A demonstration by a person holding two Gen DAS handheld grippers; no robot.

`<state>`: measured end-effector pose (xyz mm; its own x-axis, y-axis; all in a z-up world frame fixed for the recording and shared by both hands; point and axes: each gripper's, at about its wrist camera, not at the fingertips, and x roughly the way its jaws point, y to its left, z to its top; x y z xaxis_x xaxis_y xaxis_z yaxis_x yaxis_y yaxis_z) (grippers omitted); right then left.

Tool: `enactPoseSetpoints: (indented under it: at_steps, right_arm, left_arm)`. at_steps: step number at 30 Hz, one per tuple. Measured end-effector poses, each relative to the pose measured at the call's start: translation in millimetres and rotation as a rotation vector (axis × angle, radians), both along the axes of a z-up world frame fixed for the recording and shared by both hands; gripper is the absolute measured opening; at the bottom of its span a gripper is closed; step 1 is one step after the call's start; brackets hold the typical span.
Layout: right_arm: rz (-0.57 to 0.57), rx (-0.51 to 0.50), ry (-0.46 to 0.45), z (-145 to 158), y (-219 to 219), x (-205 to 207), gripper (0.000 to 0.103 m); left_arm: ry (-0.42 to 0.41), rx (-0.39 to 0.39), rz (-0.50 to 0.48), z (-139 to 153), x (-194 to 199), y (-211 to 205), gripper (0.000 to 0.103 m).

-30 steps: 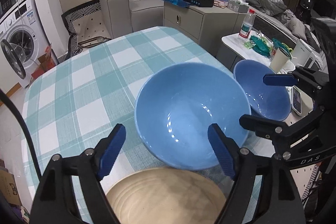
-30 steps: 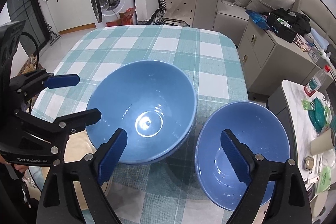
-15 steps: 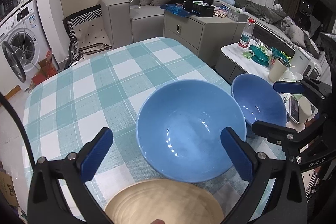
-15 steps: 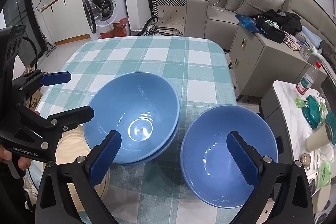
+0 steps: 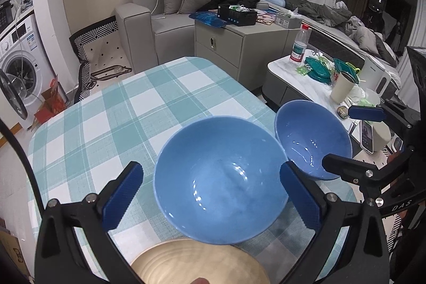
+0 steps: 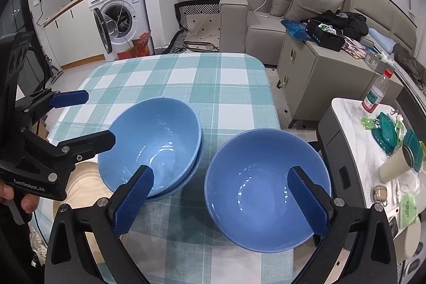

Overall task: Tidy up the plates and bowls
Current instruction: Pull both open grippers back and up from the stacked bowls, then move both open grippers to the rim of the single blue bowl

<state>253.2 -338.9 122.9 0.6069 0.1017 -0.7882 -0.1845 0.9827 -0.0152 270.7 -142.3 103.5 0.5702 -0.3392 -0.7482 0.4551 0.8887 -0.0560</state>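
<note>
Left wrist view: the left tool (image 5: pixel 211 194) hangs with jaws spread wide and empty, angled down over the large glossy blue ceramic bowl (image 5: pixel 221 188) on the checked teal-and-white tabletop (image 5: pixel 106 124). A second blue bowl (image 5: pixel 311 143) sits just right of that bowl, and a round beige ribbed plate (image 5: pixel 197 261) lies just nearer than it.

Right wrist view: the large bowl (image 6: pixel 151 145) looks nested on another. The right tool (image 6: pixel 221 201) is likewise spread and empty above the single bowl (image 6: pixel 266 188). Judged best next: pinch its rim squarely, lift level, and lower it centred onto the stack.

Blue bowls (image 6: pixel 266 190) and a beige plate (image 5: pixel 197 262) on a teal-and-white checked tablecloth (image 6: pixel 186 76).
</note>
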Motion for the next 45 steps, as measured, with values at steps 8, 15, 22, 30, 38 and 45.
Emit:
enactPoseSetpoints:
  at_steps: [8, 15, 22, 30, 38, 45]
  right_arm:
    - [-0.047, 0.010, -0.008, 2, -22, -8, 0.102]
    - [-0.080, 0.014, -0.011, 3, -38, -14, 0.102]
    - [-0.109, 0.022, -0.007, 2, -54, -17, 0.102]
    - [-0.138, 0.044, 0.012, -7, -69, -17, 0.102]
    - [-0.168, 0.075, 0.035, -20, -86, -16, 0.102]
    - [-0.184, 0.107, 0.060, -34, -99, -14, 0.102]
  left_arm:
    - [-0.023, 0.007, -0.045, 11, 3, -24, 0.103]
    - [-0.017, 0.011, -0.078, 11, 12, -42, 0.103]
    - [0.002, 0.003, -0.104, 8, 20, -55, 0.103]
    - [0.027, 0.004, -0.134, -1, 27, -70, 0.103]
    - [0.032, 0.028, -0.168, -7, 30, -87, 0.103]
    - [0.046, 0.046, -0.199, -15, 33, -105, 0.103]
